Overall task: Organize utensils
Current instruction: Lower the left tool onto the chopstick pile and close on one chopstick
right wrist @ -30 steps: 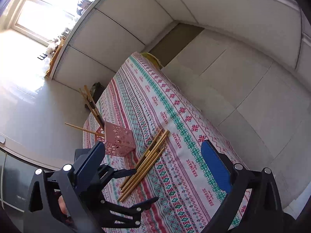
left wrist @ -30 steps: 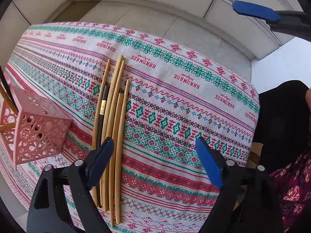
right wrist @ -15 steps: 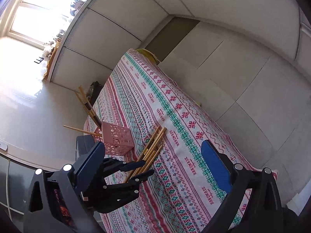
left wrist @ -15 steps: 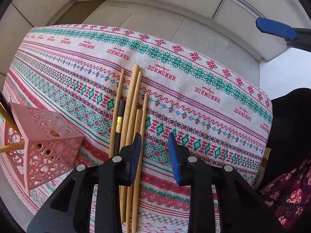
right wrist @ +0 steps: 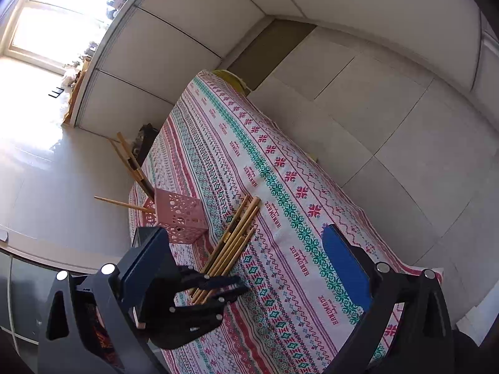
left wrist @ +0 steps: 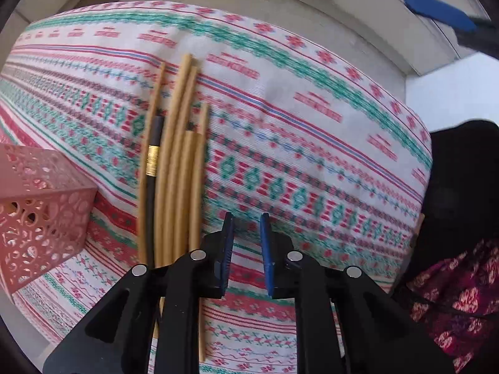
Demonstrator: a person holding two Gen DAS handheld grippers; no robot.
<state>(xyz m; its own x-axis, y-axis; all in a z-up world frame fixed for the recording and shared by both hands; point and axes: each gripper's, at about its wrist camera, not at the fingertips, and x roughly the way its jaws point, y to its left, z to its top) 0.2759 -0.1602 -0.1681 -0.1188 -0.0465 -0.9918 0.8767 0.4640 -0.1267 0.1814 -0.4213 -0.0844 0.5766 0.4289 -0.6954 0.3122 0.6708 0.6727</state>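
Note:
Several tan chopsticks [left wrist: 177, 171] and one black chopstick with a gold band [left wrist: 152, 162] lie side by side on the patterned tablecloth [left wrist: 312, 118]. My left gripper [left wrist: 246, 218] points down at the cloth just right of the bundle. Its jaws are closing to a narrow gap, and only cloth shows between the blue pads. In the right wrist view the left gripper [right wrist: 230, 283] hovers over the near ends of the chopsticks [right wrist: 234, 243]. My right gripper [right wrist: 240, 233] stands wide open above the table, holding nothing. A pink perforated holder [right wrist: 179, 215] holds several chopsticks [right wrist: 131, 159].
The pink holder [left wrist: 40, 218] stands left of the bundle near the table's edge. A person's dark and floral clothing [left wrist: 452, 296] is at the right. One blue fingertip of the right gripper [left wrist: 436, 12] shows at the upper right. Tiled floor surrounds the table.
The left gripper's jaws went from wide apart to a narrow gap. It sank closer to the cloth, and the bundle now lies left of its left finger. The right gripper barely moved.

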